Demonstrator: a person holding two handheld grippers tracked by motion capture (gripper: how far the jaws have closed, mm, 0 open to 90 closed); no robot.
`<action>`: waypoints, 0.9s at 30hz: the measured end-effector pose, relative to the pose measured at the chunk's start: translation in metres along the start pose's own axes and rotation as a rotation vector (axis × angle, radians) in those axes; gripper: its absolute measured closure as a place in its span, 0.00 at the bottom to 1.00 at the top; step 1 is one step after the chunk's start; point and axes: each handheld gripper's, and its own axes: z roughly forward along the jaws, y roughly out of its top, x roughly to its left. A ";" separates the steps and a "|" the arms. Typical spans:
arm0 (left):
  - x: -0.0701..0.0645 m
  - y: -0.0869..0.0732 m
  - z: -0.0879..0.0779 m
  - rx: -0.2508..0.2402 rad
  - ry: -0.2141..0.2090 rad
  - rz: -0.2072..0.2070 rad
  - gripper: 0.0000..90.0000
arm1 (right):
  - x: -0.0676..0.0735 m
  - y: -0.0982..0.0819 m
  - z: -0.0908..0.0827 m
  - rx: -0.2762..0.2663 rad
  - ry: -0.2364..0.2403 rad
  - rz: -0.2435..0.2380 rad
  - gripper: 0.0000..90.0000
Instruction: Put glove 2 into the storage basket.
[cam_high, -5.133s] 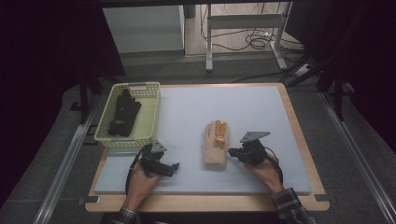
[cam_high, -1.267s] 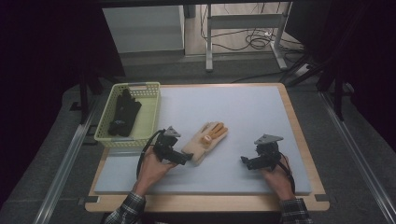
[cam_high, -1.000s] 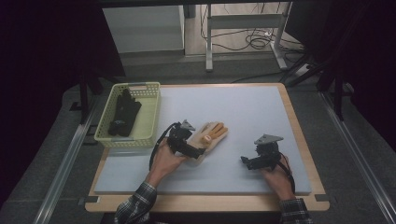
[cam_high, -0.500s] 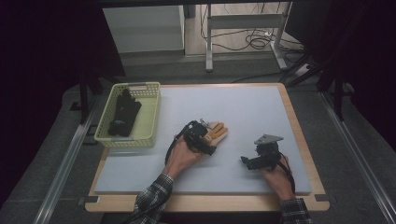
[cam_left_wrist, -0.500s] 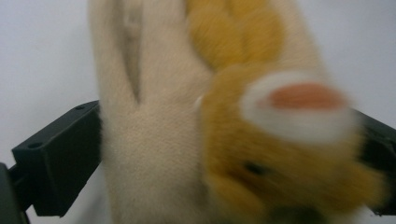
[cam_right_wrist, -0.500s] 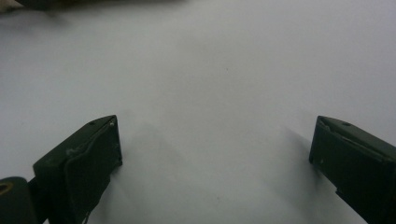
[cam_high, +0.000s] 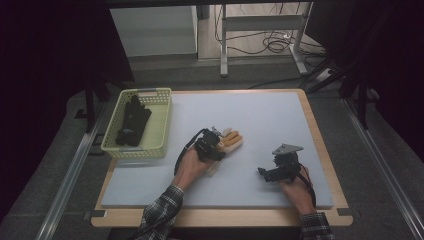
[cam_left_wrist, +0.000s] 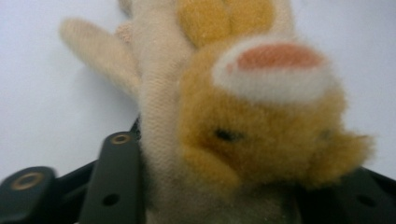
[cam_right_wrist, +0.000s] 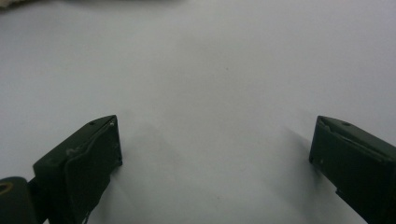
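A beige glove (cam_high: 233, 140) with an orange plush animal face (cam_left_wrist: 261, 116) lies on the pale blue mat (cam_high: 270, 115) near the middle. My left gripper (cam_high: 216, 150) sits over the glove's cuff end. Its jaws have just been closing, and in the left gripper view its black fingers (cam_left_wrist: 116, 179) press the glove from both sides. My right gripper (cam_high: 264, 174) rests on the mat to the right of the glove and apart from it. It stands open (cam_right_wrist: 212, 140) with only bare mat between its fingers.
A yellow-green plastic basket (cam_high: 164, 122) stands at the mat's far left and holds black gloves (cam_high: 132, 120). The mat lies on a wooden board (cam_high: 320, 150). Dark floor, rails and table legs surround the board.
My left gripper has moved right onto the glove, and its jaws have closed around it. The right gripper has stayed where it was.
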 end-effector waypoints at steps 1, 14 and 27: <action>0.000 0.000 0.000 -0.002 0.000 -0.002 0.61 | 0.000 0.000 0.000 0.000 0.000 -0.001 0.02; 0.001 0.003 -0.013 -0.029 -0.014 -0.010 0.75 | 0.000 0.000 0.000 0.000 0.000 0.000 0.02; 0.013 0.012 -0.041 -0.070 0.031 -0.024 0.78 | 0.000 0.000 0.000 0.000 0.001 0.000 0.02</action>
